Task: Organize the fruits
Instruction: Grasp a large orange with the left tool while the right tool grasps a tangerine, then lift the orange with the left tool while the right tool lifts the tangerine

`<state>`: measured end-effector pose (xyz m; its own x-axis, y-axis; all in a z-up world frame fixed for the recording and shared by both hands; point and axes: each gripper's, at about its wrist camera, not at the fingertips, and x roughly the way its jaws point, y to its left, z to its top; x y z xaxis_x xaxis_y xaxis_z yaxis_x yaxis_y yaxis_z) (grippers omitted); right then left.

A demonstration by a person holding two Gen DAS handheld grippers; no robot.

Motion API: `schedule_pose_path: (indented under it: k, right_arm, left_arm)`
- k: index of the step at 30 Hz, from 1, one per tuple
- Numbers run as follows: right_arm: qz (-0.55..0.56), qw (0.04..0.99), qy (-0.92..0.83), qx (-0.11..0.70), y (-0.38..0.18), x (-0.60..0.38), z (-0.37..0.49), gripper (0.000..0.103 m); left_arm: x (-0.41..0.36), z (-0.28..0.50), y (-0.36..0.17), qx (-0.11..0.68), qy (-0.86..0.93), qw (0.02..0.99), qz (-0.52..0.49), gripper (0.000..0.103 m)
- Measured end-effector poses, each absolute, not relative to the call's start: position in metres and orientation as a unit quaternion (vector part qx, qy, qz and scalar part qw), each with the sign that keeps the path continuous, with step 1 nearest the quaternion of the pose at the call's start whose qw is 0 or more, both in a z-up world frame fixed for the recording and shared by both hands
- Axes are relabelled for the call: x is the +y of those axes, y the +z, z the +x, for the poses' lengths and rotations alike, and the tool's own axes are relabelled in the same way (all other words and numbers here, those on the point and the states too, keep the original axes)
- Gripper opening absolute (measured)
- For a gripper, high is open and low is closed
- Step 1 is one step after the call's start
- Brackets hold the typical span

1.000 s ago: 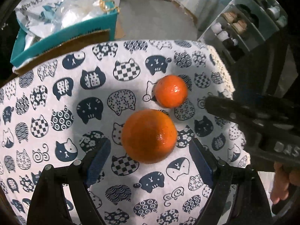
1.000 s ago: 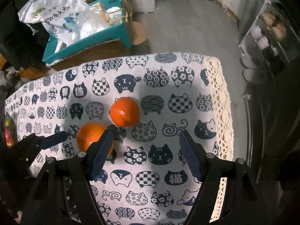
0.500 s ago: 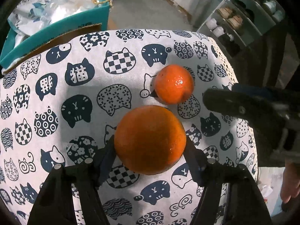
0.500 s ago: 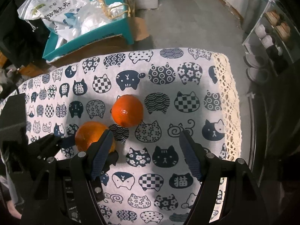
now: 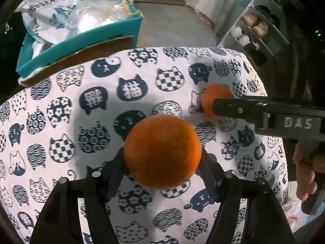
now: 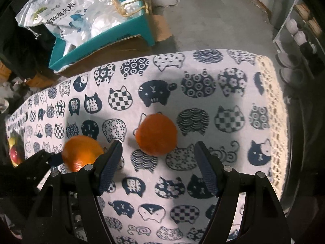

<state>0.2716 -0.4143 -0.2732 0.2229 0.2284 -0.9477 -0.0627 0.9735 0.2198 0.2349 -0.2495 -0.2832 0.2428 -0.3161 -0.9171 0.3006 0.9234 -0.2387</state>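
A: How does the left gripper (image 5: 162,158) stand?

B: It is clenched on the large orange (image 5: 162,151), one finger on each side at about the widest part. In the left wrist view the fruit sits over the cat-print cloth on the bench (image 5: 61,105); whether it is lifted clear or resting there cannot be told.

A: And the other fruit?

B: The small orange (image 6: 156,134) lies on the cloth toward the far right of the bench, just ahead of the right gripper (image 6: 158,162), whose jaws stand released and wide, touching nothing.

A: How should it handle?

B: Probably firm, round and moderately light, with a pebbled rind that grips fairly well. Being a ball, it would likely roll if nudged off centre. The sound hold is across its middle, the pads level with its widest girth, squeezed only enough to hold; too much pressure could bruise it.

A: Anything else?

B: More fruit (image 6: 12,150) shows dimly at the left edge of the right wrist view.
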Motion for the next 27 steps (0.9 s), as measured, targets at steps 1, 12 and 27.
schedule_pose_path:
  k: [1,12,27]
  right_arm:
    - [0.064,0.779,0.093,0.617,-0.275,-0.412,0.273,0.075]
    - [0.041,0.770,0.079,0.632,-0.298,-0.398,0.285,0.057]
    - [0.025,0.806,0.063,0.588,-0.273,-0.395,0.263,0.047]
  left_arm:
    - [-0.246,0.236,-0.283,0.584,-0.194,0.789,-0.009,0.070]
    - [-0.220,0.238,-0.281,0.588,-0.181,0.788,-0.018,0.070]
    - [-0.206,0.227,-0.253,0.560,-0.174,0.810,-0.020,0.070]
